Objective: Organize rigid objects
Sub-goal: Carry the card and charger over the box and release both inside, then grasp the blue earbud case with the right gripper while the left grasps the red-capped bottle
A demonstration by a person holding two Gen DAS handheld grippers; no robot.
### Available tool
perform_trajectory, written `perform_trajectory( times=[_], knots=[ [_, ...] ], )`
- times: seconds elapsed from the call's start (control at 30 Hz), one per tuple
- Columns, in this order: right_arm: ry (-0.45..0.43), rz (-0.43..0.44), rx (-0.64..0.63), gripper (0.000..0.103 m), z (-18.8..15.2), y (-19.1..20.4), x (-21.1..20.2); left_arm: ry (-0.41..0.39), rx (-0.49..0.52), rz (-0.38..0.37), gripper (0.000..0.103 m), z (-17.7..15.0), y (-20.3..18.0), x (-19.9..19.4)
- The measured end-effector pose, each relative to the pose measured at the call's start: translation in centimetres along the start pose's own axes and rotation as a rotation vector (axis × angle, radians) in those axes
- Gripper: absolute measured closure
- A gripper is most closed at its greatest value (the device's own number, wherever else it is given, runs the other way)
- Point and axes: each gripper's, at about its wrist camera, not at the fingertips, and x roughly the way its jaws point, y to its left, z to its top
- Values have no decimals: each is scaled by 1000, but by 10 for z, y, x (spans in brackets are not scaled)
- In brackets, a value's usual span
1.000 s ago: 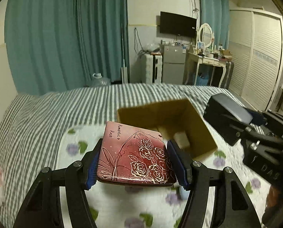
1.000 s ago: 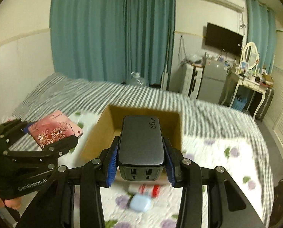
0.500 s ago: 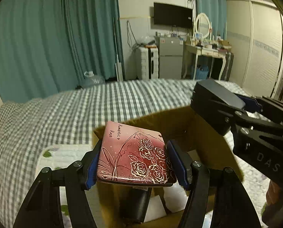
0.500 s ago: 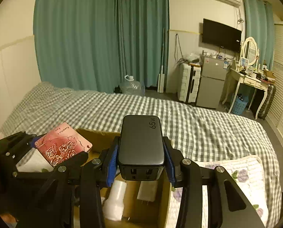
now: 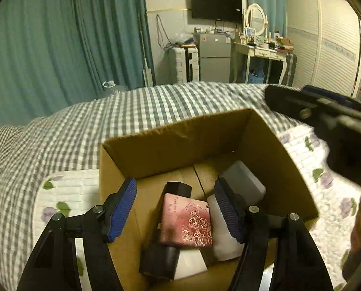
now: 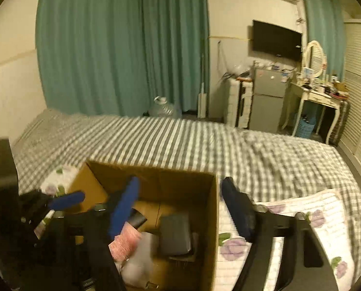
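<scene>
Across the checked grey bedspread (image 5: pixel 83 133), centre frame, both the left gripper (image 5: pixel 174 212) and right gripper (image 6: pixel 180 208) are hanging wide open and empty over the brown cardboard box (image 5: pixel 180 145), where the pink rose-embossed case (image 5: pixel 186 223) and dark grey charger block (image 6: pixel 175 235) are lying among earlier items, so packing is looking nearly finished.

Teal curtains (image 6: pixel 122 43), a wall-mounted television (image 6: pixel 276 40) and a white dressing table (image 6: pixel 318 97).

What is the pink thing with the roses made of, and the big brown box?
The pink rose case looks like hard glossy plastic or enamelled metal; its flat top has raised, gold-lined roses, but I cannot tell which. The brown box looks like matte cardboard: a dull brown wall with thin, slightly dented edges.
</scene>
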Motion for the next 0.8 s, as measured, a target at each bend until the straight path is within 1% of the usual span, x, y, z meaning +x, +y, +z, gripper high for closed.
perform_trajectory(
  times=[0.13, 0.2, 0.23, 0.27, 0.37, 0.47, 0.53, 0.6, 0.67, 0.8],
  knots=[
    [-14, -44, -29, 30, 19, 4, -48, -32, -37, 6, 33, 11, 8, -45],
    [-25, -61, -47, 24, 26, 8, -76, -57, -40, 6, 33, 14, 10, -71],
    [-32, -64, -55, 23, 29, 11, -92, -69, -35, 6, 33, 15, 11, -85],
    [-31, -70, -65, 23, 30, 15, -102, -77, -30, 7, 33, 18, 13, -96],
    [-38, -79, -84, 23, 26, 27, -138, -96, -25, 14, 33, 10, 18, -129],
    [-24, -77, -69, 22, 9, 36, -164, -97, -36, 8, 33, -6, 28, -153],
    [0, -60, -53, 22, -6, 42, -171, -88, -48, 7, 33, -22, 33, -163],
    [28, -53, -34, 22, -29, 46, -172, -71, -55, 6, 32, -40, 38, -166],
    [62, -50, -13, 22, -52, 50, -164, -49, -56, 12, 32, -62, 44, -162],
    [153, -51, 5, 22, -103, 52, -129, -3, -57, 50, 32, -109, 53, -136]
  ],
)
